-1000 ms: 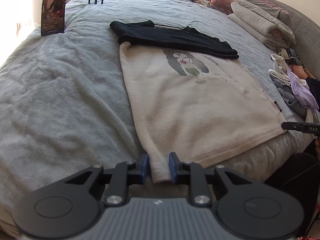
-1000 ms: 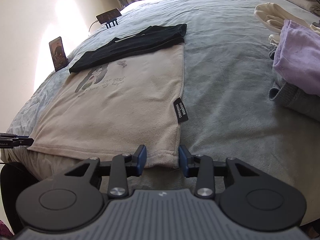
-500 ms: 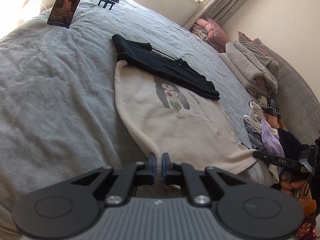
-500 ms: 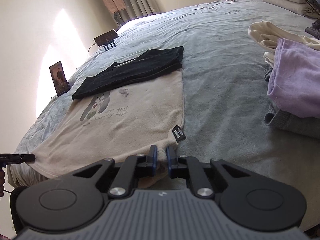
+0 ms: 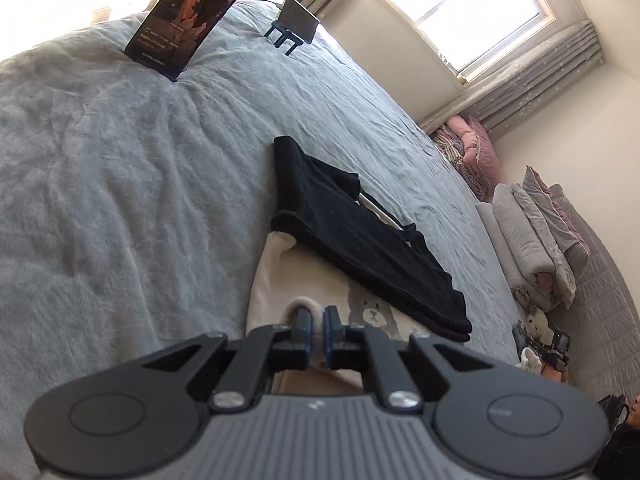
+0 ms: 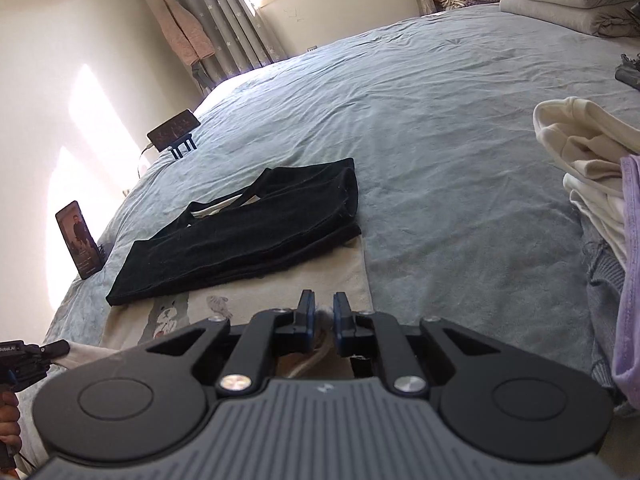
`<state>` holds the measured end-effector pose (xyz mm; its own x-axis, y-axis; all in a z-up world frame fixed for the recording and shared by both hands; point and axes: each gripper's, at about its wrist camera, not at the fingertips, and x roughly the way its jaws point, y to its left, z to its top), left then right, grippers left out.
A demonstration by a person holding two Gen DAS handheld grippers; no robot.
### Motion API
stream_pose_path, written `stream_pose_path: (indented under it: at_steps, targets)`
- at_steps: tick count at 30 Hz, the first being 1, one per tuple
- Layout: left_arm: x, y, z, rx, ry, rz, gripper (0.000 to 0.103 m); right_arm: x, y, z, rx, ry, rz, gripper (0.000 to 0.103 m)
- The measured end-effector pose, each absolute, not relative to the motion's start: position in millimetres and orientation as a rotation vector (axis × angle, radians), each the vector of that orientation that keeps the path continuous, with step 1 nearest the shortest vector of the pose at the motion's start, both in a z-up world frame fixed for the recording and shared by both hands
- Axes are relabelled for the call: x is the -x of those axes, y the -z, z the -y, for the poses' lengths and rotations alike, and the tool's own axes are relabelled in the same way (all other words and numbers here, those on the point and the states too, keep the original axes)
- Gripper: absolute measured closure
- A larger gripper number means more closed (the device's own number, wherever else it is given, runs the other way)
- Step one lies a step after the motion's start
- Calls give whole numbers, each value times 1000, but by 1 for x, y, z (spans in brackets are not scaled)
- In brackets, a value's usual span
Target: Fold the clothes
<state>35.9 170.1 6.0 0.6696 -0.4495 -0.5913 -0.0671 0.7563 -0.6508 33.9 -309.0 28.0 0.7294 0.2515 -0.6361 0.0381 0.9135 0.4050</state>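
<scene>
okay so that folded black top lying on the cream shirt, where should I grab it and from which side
Judging by its pose, take the black top at its thick folded end, nearest the bare grey bedspread, coming in low from that open side; its long near edge lies on the cream shirt.

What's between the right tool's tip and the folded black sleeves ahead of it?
In the right wrist view, only a bare strip of the cream sweatshirt, bear print showing, separates the right tool from the black sleeves.
</scene>
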Motion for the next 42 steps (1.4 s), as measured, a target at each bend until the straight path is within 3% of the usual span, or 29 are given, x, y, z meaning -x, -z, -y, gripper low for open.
stream_pose_path:
  at_steps: [6, 8, 10, 12, 13, 14, 15, 24, 37, 39, 41, 42]
  targets:
    - [-70, 30, -173, 748, 194, -861, 96, -79, 6, 309, -456, -34, -802, 91]
    - [-67, 31, -171, 719, 226, -819, 96, -75, 13, 311, -500, -48, -747, 83]
    - [-62, 30, -169, 660, 264, -788, 94, -69, 8, 315, -497, -61, -709, 83]
    - [-59, 25, -172, 633, 289, -745, 85, -63, 3, 320, -489, -73, -673, 79]
    - [-57, 22, -173, 624, 290, -721, 80, -59, 0, 323, -493, -77, -648, 66]
    - [-55, 19, -175, 612, 281, -696, 67, -55, -3, 327, -498, -81, -620, 51]
    - [-53, 15, -176, 594, 274, -670, 63, -51, -5, 330, -491, -100, -603, 48]
    - [-47, 1, -161, 297, 345, -551, 55, -34, -10, 318, -219, -265, -557, 48]
    - [-57, 15, -118, 77, 351, -595, 60, -37, 12, 295, -32, -302, -584, 51]
    - [-56, 15, -113, 40, 347, -594, 75, -38, 14, 290, -18, -300, -567, 60]
    - [-55, 16, -109, 10, 342, -597, 93, -40, 16, 285, -1, -293, -558, 78]
    - [-54, 16, -107, -1, 342, -591, 96, -41, 16, 284, 8, -284, -560, 83]
